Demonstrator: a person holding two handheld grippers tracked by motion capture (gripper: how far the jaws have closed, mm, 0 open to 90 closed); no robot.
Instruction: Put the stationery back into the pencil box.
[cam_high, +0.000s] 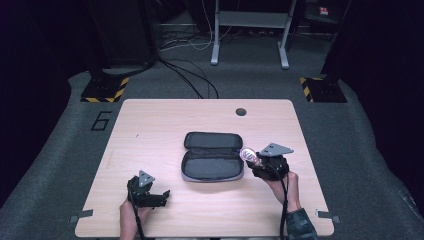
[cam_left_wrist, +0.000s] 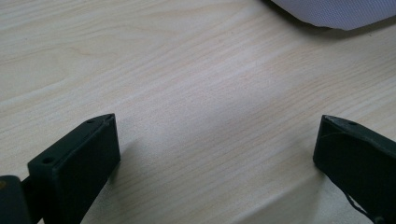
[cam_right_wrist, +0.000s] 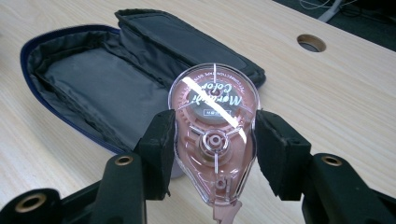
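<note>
A clear pink correction tape dispenser (cam_right_wrist: 214, 135) is clamped between the pads of my right gripper (cam_right_wrist: 214, 149), which is shut on it. In the high view that right gripper (cam_high: 252, 161) holds the dispenser (cam_high: 248, 155) just off the right end of an open dark pencil case (cam_high: 212, 156) lying in the middle of the table. The case (cam_right_wrist: 107, 79) lies unzipped with its grey lining showing. My left gripper (cam_high: 162, 196) rests low at the front left, open, its two jaws wide apart over bare wood (cam_left_wrist: 215, 140) with nothing between them.
The light wooden table (cam_high: 150, 125) has a round cable hole (cam_high: 241, 111) at the back. A corner of the case (cam_left_wrist: 336, 11) lies ahead of the left jaws. Beyond the table are grey carpet, cables and a desk frame (cam_high: 250, 30).
</note>
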